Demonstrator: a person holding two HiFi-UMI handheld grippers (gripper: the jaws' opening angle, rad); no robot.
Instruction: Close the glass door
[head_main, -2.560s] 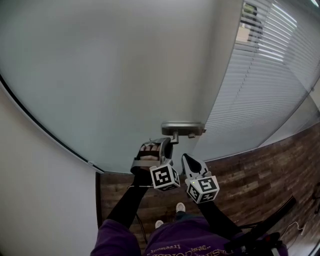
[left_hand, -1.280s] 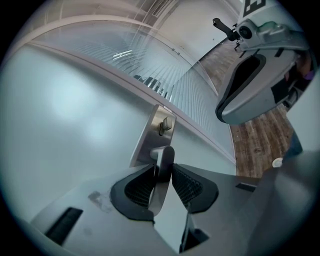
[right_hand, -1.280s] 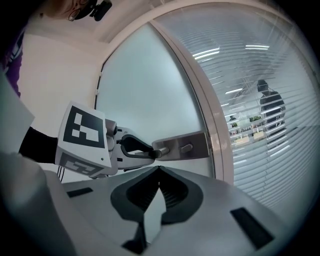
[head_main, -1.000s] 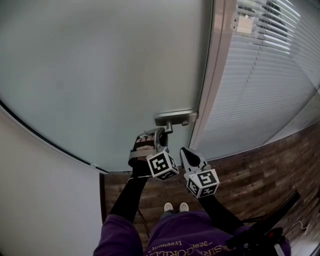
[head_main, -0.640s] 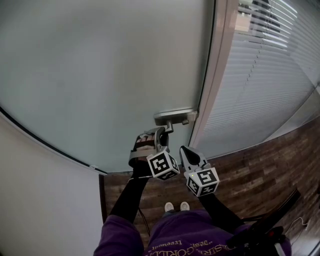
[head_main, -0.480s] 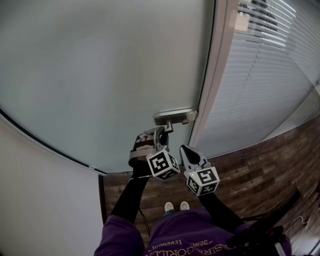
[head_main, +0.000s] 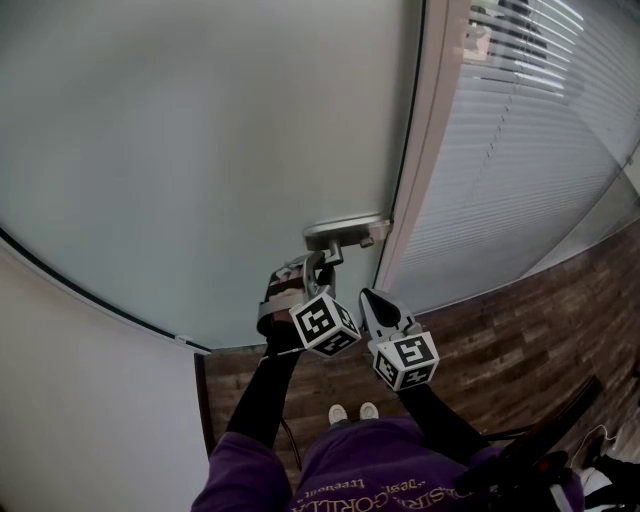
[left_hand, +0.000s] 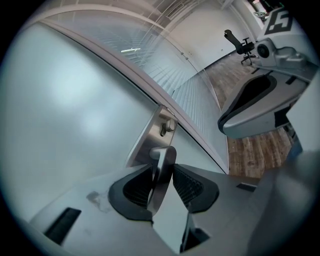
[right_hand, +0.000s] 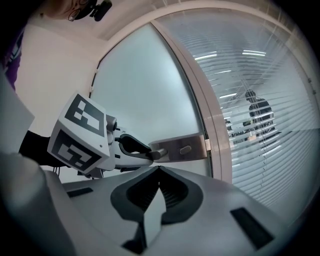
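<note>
1. The frosted glass door (head_main: 200, 150) stands right in front of the person. Its handle edge is up against the pale door frame (head_main: 425, 150), with only a thin dark line between the two. I judge the swing itself to be as good as done.
2. The left hand-held gripper (head_main: 320, 268) is clamped on the metal lever handle (left_hand: 162, 170). In the left gripper view the ribbed pads press on either side of the lever, which runs out from the steel lock plate (head_main: 345, 232).
3. The right hand-held gripper (right_hand: 159, 172) has its jaws together on nothing. It hangs just beside the left one, short of the door, and is doing no work here.
4. In the right gripper view the end of the lock plate sits just beside the frame, about where a latch would meet it. I cannot tell from any view whether the latch has caught, or whether the lever is pressed down or at rest.
5. What seems left is small: perhaps a last press to seat the door, letting the lever settle, then opening the left jaws and drawing the gripper clear.
6. Beyond the frame is the fixed partition with its slatted blinds (head_main: 530, 150), and the dark wooden floor (head_main: 500, 340) runs below. Neither hinders the door.
</note>
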